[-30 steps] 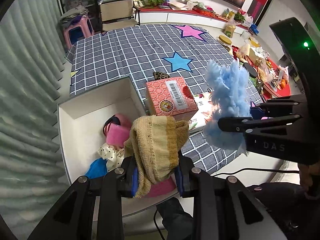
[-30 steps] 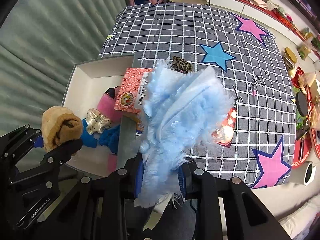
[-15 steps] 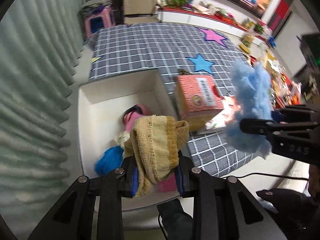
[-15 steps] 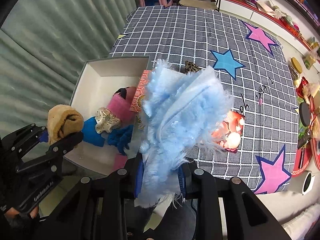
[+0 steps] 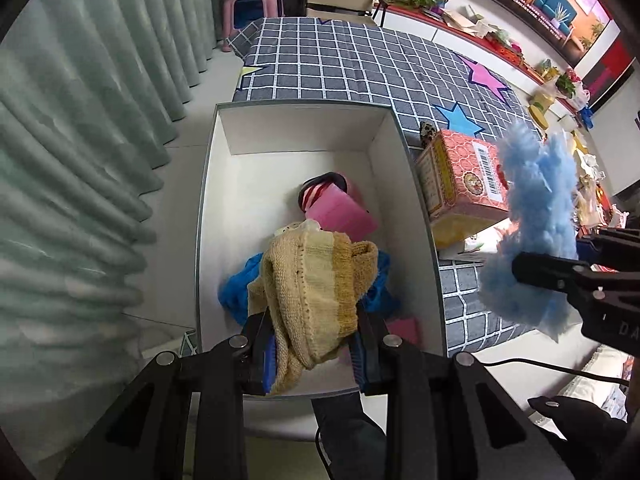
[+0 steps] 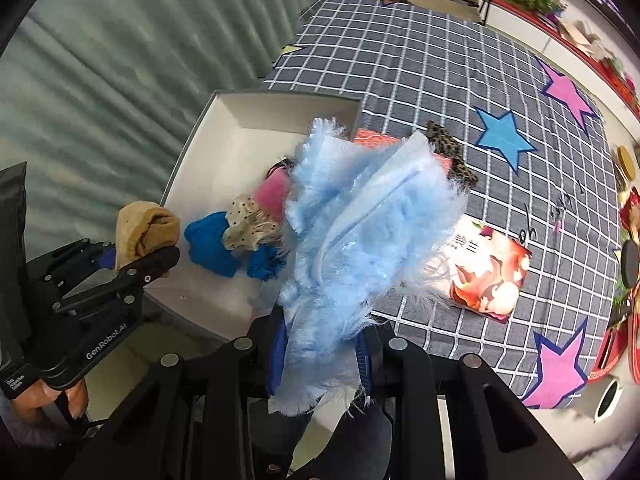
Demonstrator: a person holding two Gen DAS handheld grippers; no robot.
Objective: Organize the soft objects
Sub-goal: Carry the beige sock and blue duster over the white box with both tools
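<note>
My left gripper (image 5: pixel 314 354) is shut on a tan and yellow knitted cloth (image 5: pixel 316 280), hanging over the near half of the white box (image 5: pixel 300 114). In the right wrist view that gripper (image 6: pixel 136 258) and the knitted cloth (image 6: pixel 146 228) hover at the box's near left corner. My right gripper (image 6: pixel 322 354) is shut on a fluffy light blue cloth (image 6: pixel 368 224), above the box's right wall (image 6: pixel 208 312) and the table edge. The blue cloth (image 5: pixel 532 232) shows at the right of the left wrist view. Inside the box lie a pink cloth (image 5: pixel 340 212), a bright blue cloth (image 6: pixel 210 244) and a spotted cream cloth (image 6: pixel 246 226).
A pink patterned carton (image 5: pixel 464 176) stands beside the box on the grey checked star tablecloth (image 6: pixel 440 72). A leopard-print piece (image 6: pixel 450 148) and a floral card (image 6: pixel 486 268) lie on the cloth. Green curtains (image 5: pixel 80 120) hang to the left. A pink stool (image 5: pixel 250 2) stands at the far end.
Both grippers have swung left toward the box. The left one with the knitted cloth now hangs over the box's inside and sits lower. The right one with the blue cloth follows.
</note>
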